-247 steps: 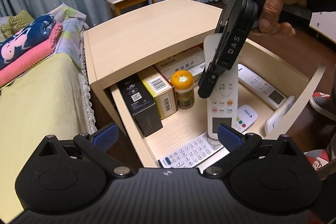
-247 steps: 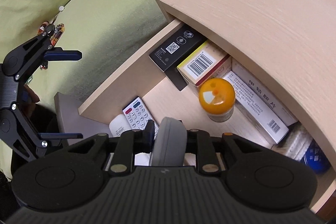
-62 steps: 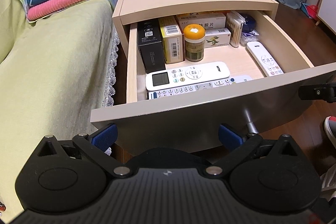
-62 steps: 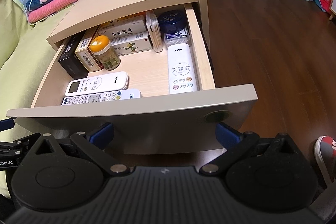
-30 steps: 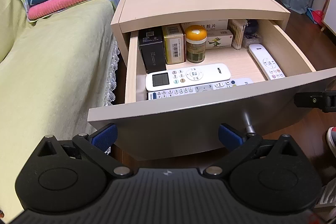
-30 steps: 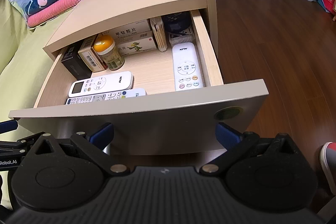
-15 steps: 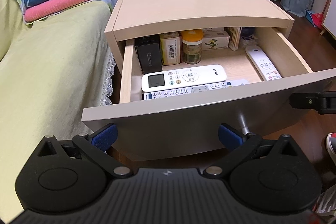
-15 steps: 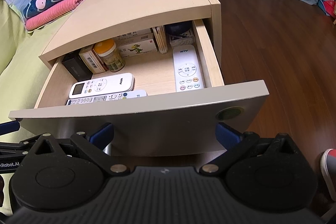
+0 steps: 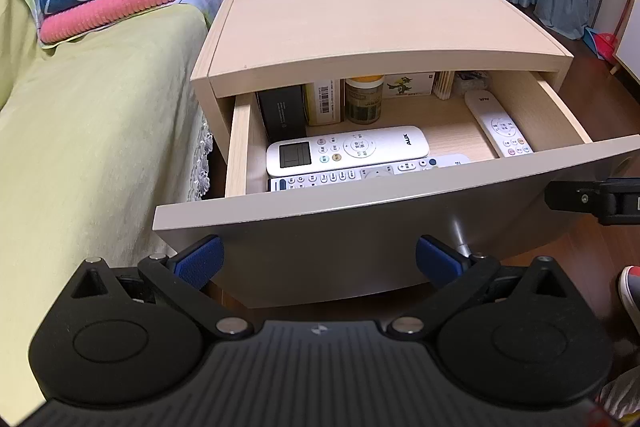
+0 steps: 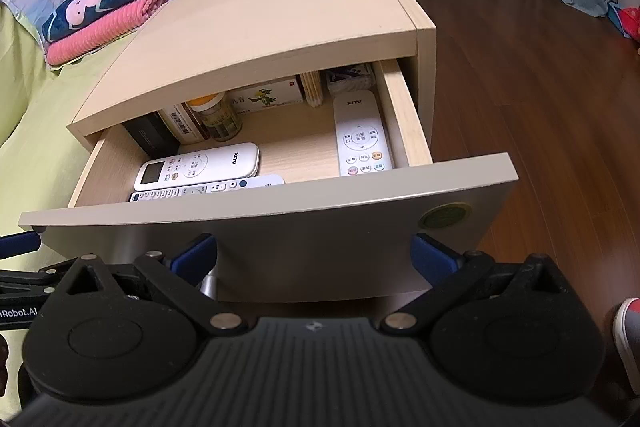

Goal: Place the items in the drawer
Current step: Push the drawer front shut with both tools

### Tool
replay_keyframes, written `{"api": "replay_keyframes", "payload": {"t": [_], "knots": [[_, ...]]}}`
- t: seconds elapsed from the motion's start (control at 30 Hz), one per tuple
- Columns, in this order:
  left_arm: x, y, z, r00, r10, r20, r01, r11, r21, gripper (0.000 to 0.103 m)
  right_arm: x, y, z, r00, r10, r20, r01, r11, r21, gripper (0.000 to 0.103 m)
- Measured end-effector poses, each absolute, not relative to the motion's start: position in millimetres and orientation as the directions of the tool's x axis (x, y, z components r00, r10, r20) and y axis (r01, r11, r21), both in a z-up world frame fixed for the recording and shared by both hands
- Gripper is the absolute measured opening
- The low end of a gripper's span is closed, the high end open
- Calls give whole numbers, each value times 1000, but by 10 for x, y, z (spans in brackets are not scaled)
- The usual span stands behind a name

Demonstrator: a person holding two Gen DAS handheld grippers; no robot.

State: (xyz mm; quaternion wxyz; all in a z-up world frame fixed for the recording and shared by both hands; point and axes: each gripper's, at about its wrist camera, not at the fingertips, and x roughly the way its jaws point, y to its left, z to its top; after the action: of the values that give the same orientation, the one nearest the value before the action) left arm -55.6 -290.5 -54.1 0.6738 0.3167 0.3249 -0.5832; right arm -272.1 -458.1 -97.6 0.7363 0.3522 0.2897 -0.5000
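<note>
Three remotes (image 9: 347,150) — drawer (image 9: 360,227) half-open

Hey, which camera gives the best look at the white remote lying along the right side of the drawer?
The right wrist view. There the remote shows from its logo end down to its coloured buttons, almost head-on. In the left wrist view the same remote lies off to the side, slanted and smaller, its near end cut off by the drawer front.
</note>
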Motion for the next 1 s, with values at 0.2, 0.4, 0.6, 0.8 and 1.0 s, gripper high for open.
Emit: {"api": "replay_keyframes", "payload": {"t": [0.2,0.4,0.6,0.8,1.0], "knots": [[-553,-2997,-558,106,-579,-808,992,119,44,102,-2705,-4555,-985,320,-543,-776,944,250,215,102],[-538,-3088,-573,96,-577,-811,992,120,33,102,-2699,-4542,-998,312,-547,-777,947,247,206,102],[-508,-3199,-571,91,-580,-810,993,119,26,102,-2685,-4545,-1003,302,-550,-778,950,244,196,102],[-476,-3325,-577,91,-580,-810,993,117,28,102,-2688,-4541,-1005,292,-553,-780,952,243,185,102],[-467,-3446,-600,84,-577,-812,994,110,24,102,-2679,-4568,-1023,278,-553,-785,955,244,166,102]]}}
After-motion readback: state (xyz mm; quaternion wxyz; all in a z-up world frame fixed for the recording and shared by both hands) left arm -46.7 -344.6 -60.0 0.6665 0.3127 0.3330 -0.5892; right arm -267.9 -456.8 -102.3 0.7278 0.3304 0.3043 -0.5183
